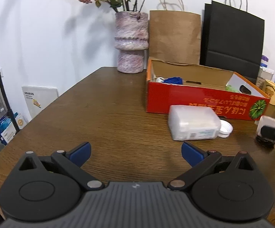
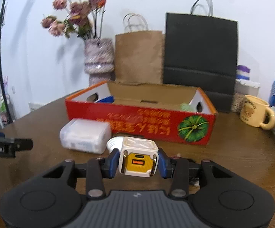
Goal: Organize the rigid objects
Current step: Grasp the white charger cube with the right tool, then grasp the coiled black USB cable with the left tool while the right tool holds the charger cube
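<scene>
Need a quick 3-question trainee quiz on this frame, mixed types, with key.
1. True or false: the left gripper holds something.
2. The right gripper is shut on: A) yellow mug B) white-and-yellow charger cube C) translucent plastic case
3. Fill in: the translucent plastic case lies on the table in front of the red ____.

Key: 1 false; 2 B; 3 cardboard box.
</scene>
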